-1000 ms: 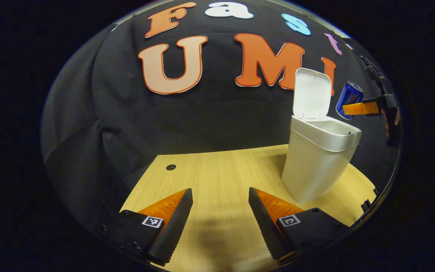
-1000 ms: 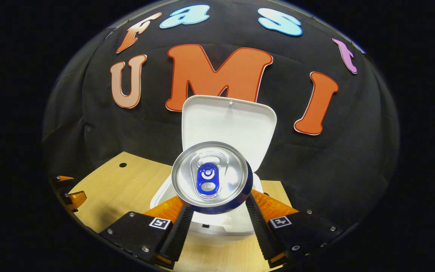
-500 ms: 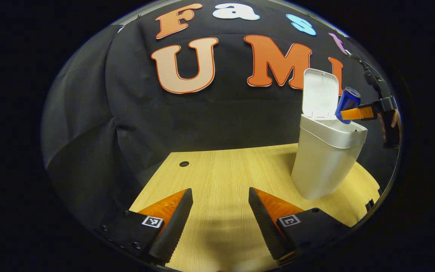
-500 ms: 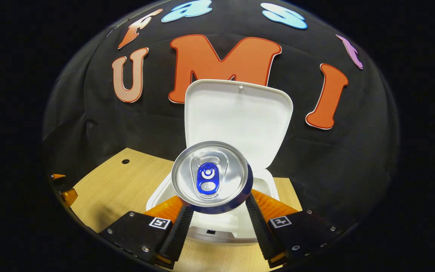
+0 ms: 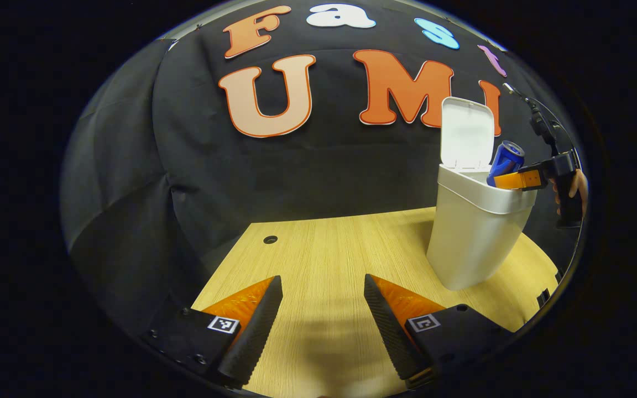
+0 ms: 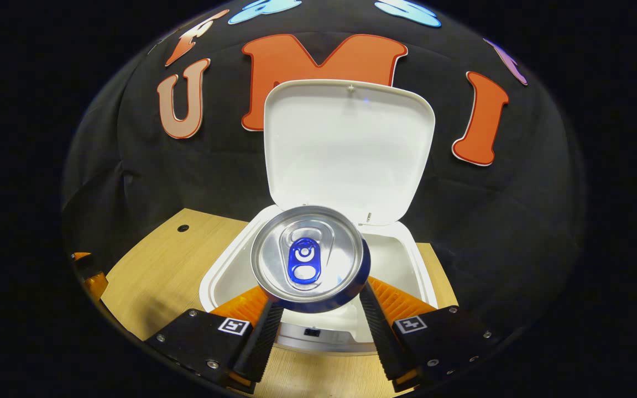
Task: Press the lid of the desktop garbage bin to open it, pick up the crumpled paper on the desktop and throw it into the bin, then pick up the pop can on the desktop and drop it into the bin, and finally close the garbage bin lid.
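Right gripper (image 6: 314, 326) pinches the pop can (image 6: 307, 257) in its jaws, tilted over the open bin (image 5: 476, 232); left gripper (image 5: 323, 326) hovers at seven o'clock, jaws spread.

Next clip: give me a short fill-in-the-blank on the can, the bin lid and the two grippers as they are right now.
1. The right gripper is shut on the ____.
2. The bin's lid stands ____.
3. The left gripper, with nothing between its fingers, is ____ above the wooden desktop.
4. In the left gripper view, the pop can sits at the mouth of the white ____.

Missing words: pop can; open; open; bin
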